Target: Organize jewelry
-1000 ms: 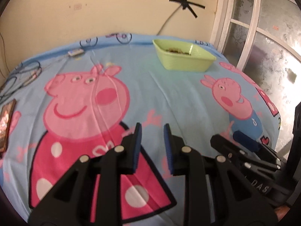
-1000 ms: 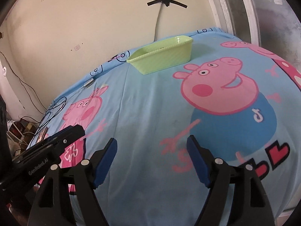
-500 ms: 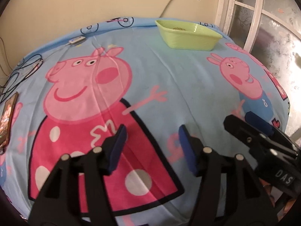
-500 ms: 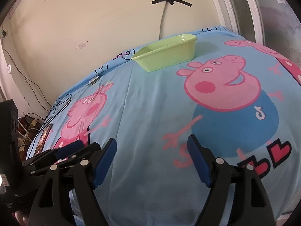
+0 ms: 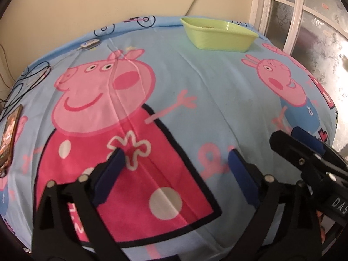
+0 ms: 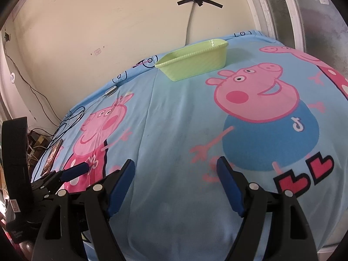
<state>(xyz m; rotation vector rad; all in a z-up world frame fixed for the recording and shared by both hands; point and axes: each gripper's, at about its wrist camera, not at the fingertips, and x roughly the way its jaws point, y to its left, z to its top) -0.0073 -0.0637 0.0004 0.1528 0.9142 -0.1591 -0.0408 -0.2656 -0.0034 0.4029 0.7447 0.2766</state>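
Left gripper (image 5: pixel 176 171): blue-padded jaws spread wide, empty, above the cartoon-pig bedsheet (image 5: pixel 195 91).
Right gripper (image 6: pixel 175 187): jaws parted, empty.
Jewelry: small brownish bits inside the shallow light-green plastic tray (image 5: pixel 219 35), far edge by the wall.
Phone (image 5: pixel 9 137): left edge.

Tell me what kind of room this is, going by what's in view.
Probably a bedroom at home: a cartoon-pig bedsheet covers what looks like a bed, set against a plain painted wall beside a frosted-glass window, with a phone and cables lying at its edge.
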